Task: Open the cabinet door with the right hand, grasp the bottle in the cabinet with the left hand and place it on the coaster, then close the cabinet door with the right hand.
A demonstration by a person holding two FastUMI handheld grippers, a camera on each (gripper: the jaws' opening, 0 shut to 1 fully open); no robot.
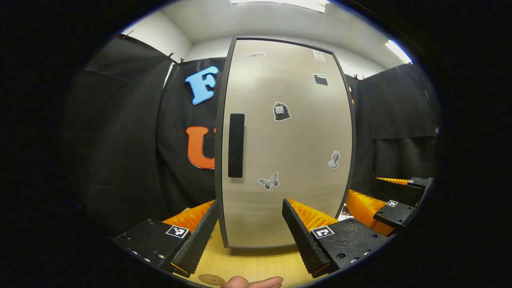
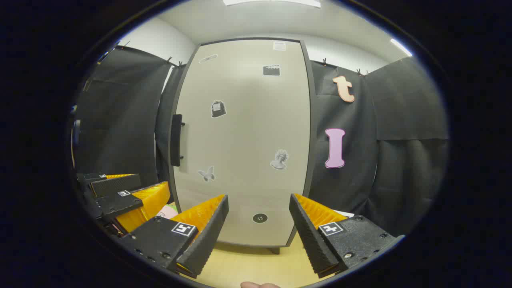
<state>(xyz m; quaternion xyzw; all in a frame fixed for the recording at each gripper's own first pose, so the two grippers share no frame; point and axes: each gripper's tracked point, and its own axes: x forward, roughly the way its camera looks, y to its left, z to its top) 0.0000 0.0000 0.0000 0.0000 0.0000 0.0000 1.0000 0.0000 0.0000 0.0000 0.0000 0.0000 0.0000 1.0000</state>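
The tall beige cabinet (image 1: 288, 160) stands shut on the wooden table, so its inside is hidden. Its dark vertical handle (image 1: 236, 145) sits on the door's left edge. My left gripper (image 1: 250, 228) is open, low in front of the door, nothing between its fingers. A round brown coaster (image 1: 211, 279) lies on the table just under it. In the right gripper view the same cabinet door (image 2: 244, 140) and handle (image 2: 176, 140) face me, and my right gripper (image 2: 258, 228) is open and holds nothing. The left gripper (image 2: 144, 185) shows to its left; the right gripper (image 1: 372, 188) shows at the left view's right.
Black cloth walls close in the booth on both sides and behind the cabinet. The light wooden table (image 2: 256, 264) runs in front of the cabinet. A fingertip (image 1: 252, 283) shows at the bottom edge. A small pale item (image 2: 168, 210) lies by the cabinet's left foot.
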